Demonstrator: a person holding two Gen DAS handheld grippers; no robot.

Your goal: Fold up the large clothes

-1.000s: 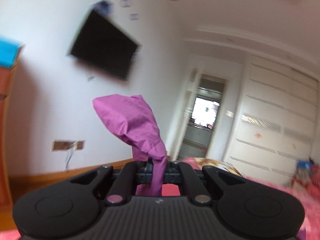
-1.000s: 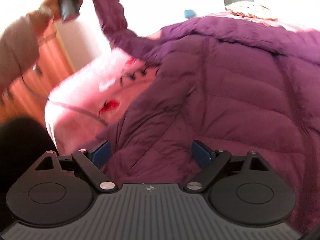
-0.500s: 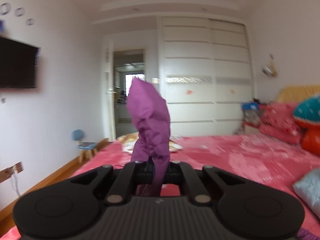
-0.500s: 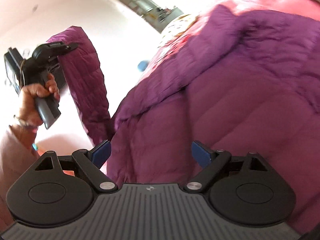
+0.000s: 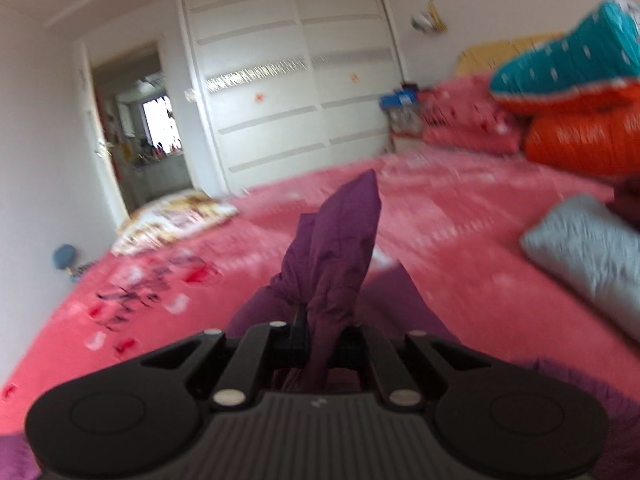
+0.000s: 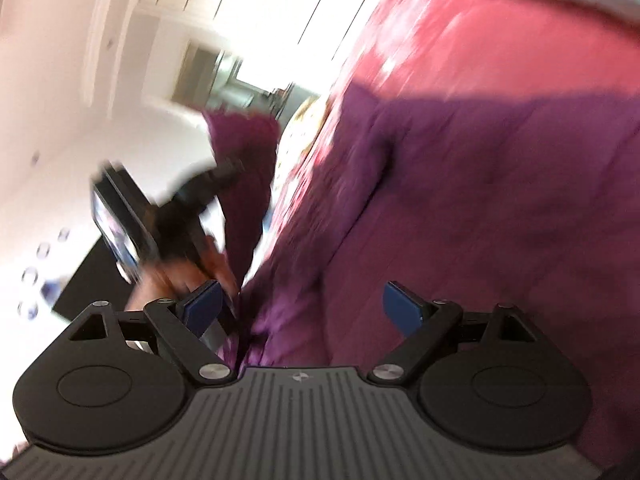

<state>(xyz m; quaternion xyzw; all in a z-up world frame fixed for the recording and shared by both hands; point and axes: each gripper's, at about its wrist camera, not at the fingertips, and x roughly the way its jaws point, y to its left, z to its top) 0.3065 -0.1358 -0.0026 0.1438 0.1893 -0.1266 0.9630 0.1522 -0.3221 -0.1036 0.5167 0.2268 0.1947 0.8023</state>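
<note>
Across the pink bed (image 5: 460, 216), the purple down jacket (image 6: 500, 208) is spread flat, prob. so panels can be folded over. Grey pillow (image 5: 588, 248) sits near, off to the side. Sleeve (image 5: 336, 248) is clamped in the left tool (image 5: 316, 340), jaws closed on fabric, held up w/ cuff sticking out, likely to be carried over the body. Right tool (image 6: 302, 308) is spread apart, nothing gripped, close over the jacket.
</note>
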